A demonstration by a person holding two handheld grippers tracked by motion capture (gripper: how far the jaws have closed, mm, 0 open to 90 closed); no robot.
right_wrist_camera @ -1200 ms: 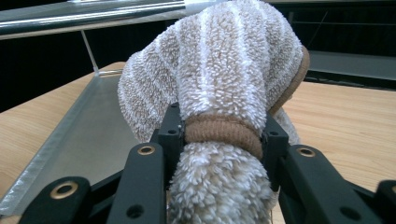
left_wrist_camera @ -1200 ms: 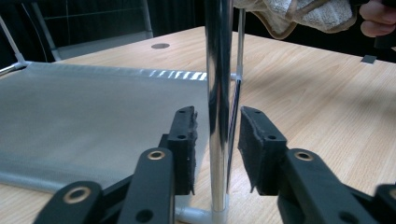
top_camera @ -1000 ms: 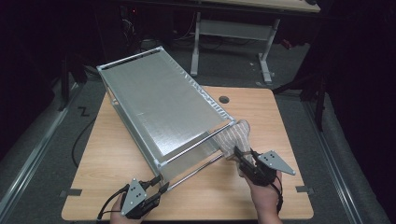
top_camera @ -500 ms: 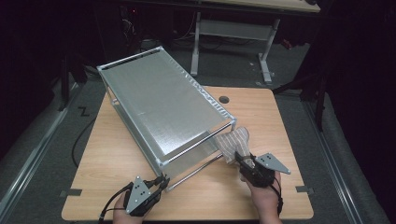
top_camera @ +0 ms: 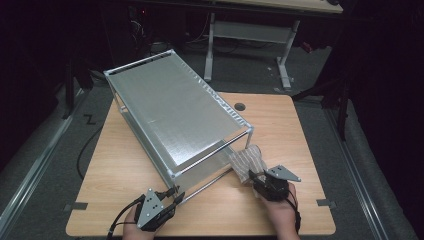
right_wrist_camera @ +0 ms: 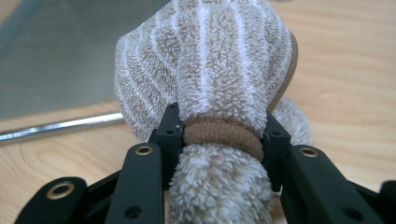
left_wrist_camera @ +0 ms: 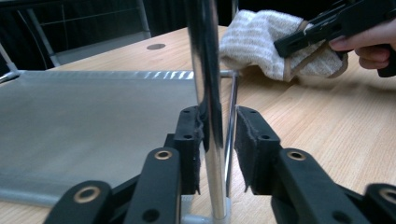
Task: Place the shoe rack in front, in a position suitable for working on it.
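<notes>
A chrome wire rack (top_camera: 175,117) with grey shelf liners stands slantwise on the wooden table (top_camera: 280,120). My left gripper (top_camera: 175,194) is at the rack's near corner. Its jaws have just been opening around the corner post (left_wrist_camera: 208,93). The post stands between the pads (left_wrist_camera: 189,140), with a gap on one side, so my left gripper (left_wrist_camera: 218,140) is open. A rolled beige striped towel (right_wrist_camera: 224,60) with a brown band lies by the rack's right corner (top_camera: 247,160). My right gripper (right_wrist_camera: 223,133) is shut on it at the band, low over the table (top_camera: 255,177).
A cable hole (top_camera: 240,106) sits in the table behind the rack. Bare wood lies right of the towel and along the front edge. A second desk's frame (top_camera: 250,30) stands behind on the dark floor.
My right gripper has come down toward the table with the towel in it. My left hand has stayed at the rack's near corner.
</notes>
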